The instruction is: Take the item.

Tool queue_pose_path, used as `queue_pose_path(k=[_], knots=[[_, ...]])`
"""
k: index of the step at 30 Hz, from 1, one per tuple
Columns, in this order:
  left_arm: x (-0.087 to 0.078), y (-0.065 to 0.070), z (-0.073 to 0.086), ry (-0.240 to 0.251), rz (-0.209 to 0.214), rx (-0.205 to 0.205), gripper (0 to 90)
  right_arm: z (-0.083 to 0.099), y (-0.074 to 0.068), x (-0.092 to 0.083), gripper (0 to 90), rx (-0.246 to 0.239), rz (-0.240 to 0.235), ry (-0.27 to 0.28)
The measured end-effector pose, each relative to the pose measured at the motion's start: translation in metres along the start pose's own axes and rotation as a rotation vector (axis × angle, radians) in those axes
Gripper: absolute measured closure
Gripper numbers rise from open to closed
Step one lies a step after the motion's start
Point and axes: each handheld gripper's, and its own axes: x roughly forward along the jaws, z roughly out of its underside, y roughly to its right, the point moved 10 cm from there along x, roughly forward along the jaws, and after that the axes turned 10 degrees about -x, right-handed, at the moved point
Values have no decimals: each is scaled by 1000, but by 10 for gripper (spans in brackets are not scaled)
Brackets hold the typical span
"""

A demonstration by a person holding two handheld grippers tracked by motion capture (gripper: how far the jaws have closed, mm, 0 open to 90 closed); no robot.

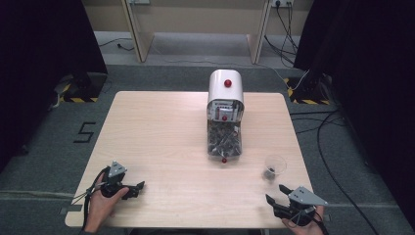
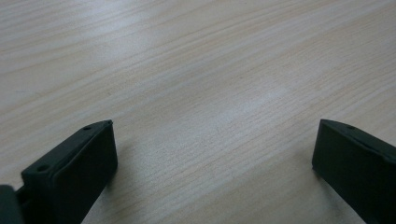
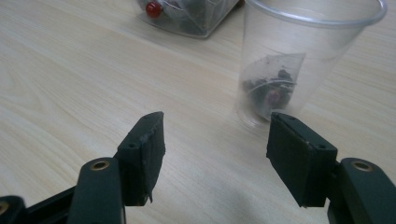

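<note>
Two claws: both open and empty.
Right claw [image 3: 215, 140]: just short of the clear plastic cup [image 3: 299, 60], nothing between.
Cup: beside the candy dispenser [image 1: 224, 115], dark bits at its bottom.
Left claw [image 2: 212, 154]: over bare table [image 2: 196, 70], far from the cup.

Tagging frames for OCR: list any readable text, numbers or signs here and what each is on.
"5": dark numeral marked on the grey floor, left of the table.
Label panel on the front of the white dispenser: has print, too small and blurred to read.
Yellow-and-black hazard stripes on the floor: a marking, no text.
Clear plastic cup: no print visible.
</note>
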Motion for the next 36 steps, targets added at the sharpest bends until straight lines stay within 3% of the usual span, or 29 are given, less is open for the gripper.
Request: queue_pose_path(k=[36], knots=[[0,0,0,0,0,0,0,37,18,-13,254,74,83,-38]])
